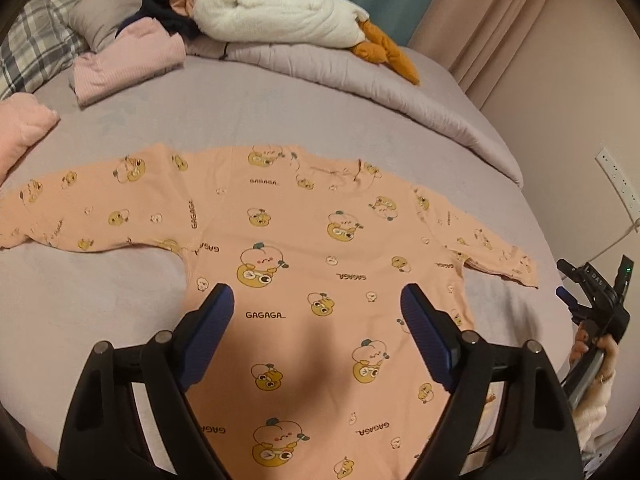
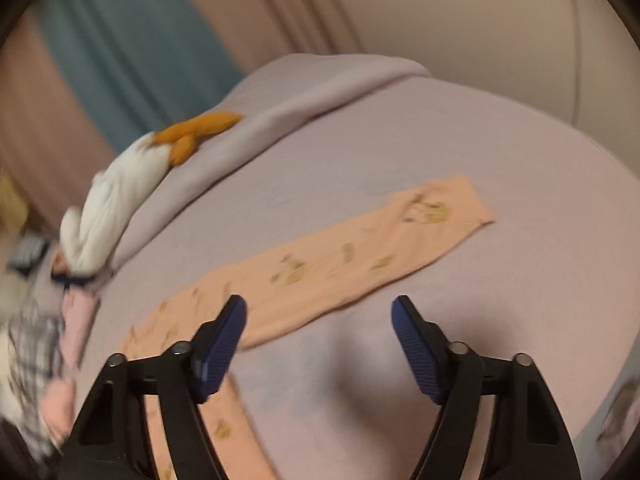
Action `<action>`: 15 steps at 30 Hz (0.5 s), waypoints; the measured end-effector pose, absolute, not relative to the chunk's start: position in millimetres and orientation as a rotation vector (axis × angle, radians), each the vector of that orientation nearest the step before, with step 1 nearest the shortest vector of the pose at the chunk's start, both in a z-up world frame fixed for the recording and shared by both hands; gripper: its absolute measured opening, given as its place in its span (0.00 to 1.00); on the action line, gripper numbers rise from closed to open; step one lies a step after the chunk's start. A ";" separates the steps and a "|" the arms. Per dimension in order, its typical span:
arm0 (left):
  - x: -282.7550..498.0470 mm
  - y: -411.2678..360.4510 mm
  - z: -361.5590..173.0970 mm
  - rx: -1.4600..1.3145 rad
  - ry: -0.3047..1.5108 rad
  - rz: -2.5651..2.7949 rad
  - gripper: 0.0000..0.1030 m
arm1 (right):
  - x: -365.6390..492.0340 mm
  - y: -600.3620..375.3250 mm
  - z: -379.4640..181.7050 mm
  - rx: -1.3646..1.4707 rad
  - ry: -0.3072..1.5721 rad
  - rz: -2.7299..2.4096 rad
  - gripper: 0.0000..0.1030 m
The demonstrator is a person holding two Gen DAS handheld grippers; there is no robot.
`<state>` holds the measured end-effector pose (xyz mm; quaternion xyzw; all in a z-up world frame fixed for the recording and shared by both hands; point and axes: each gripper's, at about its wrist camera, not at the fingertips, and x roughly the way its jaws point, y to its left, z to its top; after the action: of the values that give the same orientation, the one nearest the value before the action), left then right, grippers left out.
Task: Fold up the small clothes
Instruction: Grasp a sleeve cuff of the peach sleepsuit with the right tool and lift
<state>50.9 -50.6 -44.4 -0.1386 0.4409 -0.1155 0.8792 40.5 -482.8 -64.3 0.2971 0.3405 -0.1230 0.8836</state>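
L wrist view: peach long-sleeved cotton top with yellow cartoon print (image 1: 320, 280) is seen spread flat on the mauve bed sheet (image 1: 120, 308), both sleeves out to the sides. Left gripper (image 1: 316, 304) is held above the torso w/ jaws apart, nothing between the pads; released. Right gripper (image 1: 596, 296) is glimpsed at frame edge in a person's hand (image 1: 592, 356), just beyond the sleeve cuff.

R wrist view: blurred. Right gripper (image 2: 318, 316) is also released, jaws apart over bare sheet beside the one sleeve (image 2: 360, 256); no cloth is gripped.

Risk, as judged: sheet may be pinched along w/ the sleeve if the jaws come down too deep; a single-layer grab would drag the top askew.

Only L view shows the whole garment, plus the folded pink ribbed garment (image 1: 128, 64) and white plush goose (image 1: 280, 12) behind. R view gives the cuff close-up.
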 end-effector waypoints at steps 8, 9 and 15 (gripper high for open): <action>61.9 -49.1 -59.6 -0.276 0.961 -0.193 0.77 | 75.2 -557.7 -123.4 0.755 0.796 -0.423 0.60; 62.9 -48.5 -61.4 -0.280 0.968 -0.191 0.77 | 78.8 -565.9 -130.9 0.783 0.796 -0.440 0.56; 67.7 -42.4 -64.6 -0.289 0.977 -0.165 0.77 | 90.5 -581.8 -145.6 0.847 0.785 -0.489 0.14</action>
<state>67.7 -42.4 -64.6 -0.1382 0.4673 -0.0790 0.8697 90.5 -581.8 -145.6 0.3961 0.3674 -0.2290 0.8097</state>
